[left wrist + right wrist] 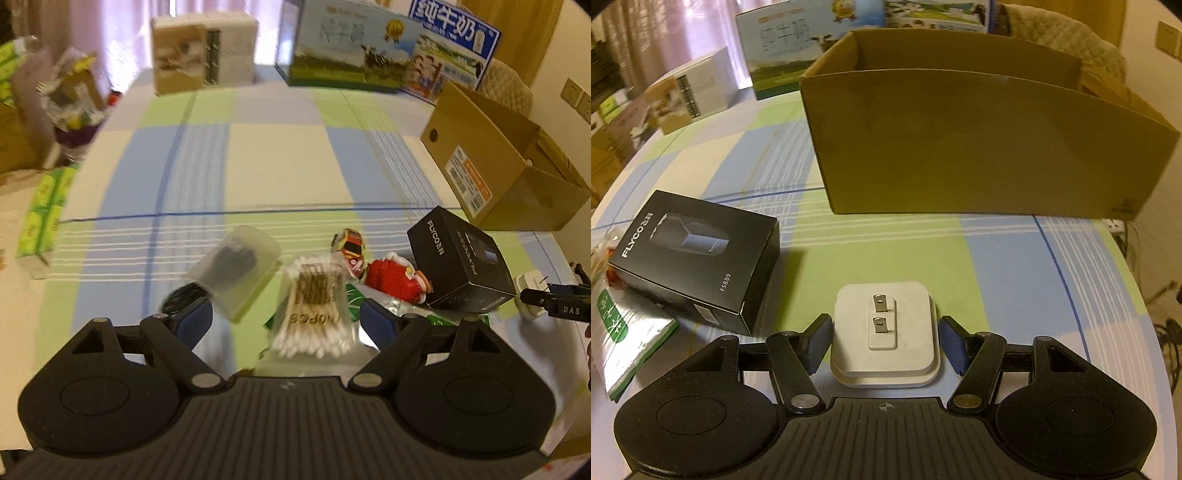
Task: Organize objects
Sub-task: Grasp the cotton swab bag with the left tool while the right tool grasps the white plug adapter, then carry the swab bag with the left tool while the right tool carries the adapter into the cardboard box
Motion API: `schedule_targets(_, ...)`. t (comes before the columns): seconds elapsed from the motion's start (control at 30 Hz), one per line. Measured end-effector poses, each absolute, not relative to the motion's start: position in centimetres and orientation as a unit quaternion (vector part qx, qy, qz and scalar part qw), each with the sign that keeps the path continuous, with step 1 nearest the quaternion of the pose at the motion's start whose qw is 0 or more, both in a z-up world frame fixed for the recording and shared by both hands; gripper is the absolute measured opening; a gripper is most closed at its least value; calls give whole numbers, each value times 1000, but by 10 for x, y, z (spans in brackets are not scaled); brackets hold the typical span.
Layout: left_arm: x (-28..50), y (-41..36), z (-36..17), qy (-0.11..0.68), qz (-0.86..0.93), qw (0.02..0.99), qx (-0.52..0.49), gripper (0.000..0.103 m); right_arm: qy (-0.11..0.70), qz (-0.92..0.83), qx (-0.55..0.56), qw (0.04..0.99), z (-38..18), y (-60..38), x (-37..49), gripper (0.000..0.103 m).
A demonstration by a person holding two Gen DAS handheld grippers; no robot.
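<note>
In the left wrist view my left gripper (pixel 284 321) is open over a clear bag of cotton swabs (pixel 317 314), which lies between its blue pads without touching them. A translucent case with something dark inside (pixel 236 269) lies just left of the bag. A red toy figure (pixel 395 280) and a small toy car (pixel 351 247) sit to the right. My right gripper (pixel 886 345) is open around a white plug adapter (pixel 886 332) lying prongs up, with a small gap at each pad. The black FLYCO box (pixel 694 258) lies to its left.
An open brown cardboard box (pixel 979 147) stands straight ahead of the right gripper. A green and silver packet (pixel 620 332) lies at the left under the black box. Milk cartons (pixel 343 51) and a white box (pixel 203 55) line the table's far edge. Green tissue packs (pixel 44 218) sit at the left.
</note>
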State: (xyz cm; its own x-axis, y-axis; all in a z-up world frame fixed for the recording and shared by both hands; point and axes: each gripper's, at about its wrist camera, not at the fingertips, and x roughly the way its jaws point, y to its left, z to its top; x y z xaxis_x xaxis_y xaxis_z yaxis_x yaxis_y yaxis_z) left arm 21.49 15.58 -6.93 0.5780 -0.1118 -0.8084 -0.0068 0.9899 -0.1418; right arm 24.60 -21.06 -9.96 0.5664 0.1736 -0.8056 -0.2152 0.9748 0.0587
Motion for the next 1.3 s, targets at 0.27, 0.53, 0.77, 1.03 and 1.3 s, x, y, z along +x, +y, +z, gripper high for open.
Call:
schedule_targets(0.27, 235, 165, -93, 479, -70, 867, -119, 41, 459, 88, -9, 884, -98, -217, 231, 60)
schedule_targets(0.53, 227, 167, -82, 472, -45, 872, -122, 22, 463, 101, -5, 881, -95, -221, 230, 57)
schedule_targets(0.77, 207, 147, -47, 447, -11, 887, -120, 22, 454, 141, -4, 880, -85, -231, 232, 57)
schedule_targets(1.03, 213, 72, -13, 422, -30, 899, -110, 22, 412, 195, 9, 890, -44, -260, 241, 57)
schedule_targets(1.3, 250, -22, 4, 402, -81, 907, -93, 22, 368, 219, 12, 904, -1, -305, 259, 57)
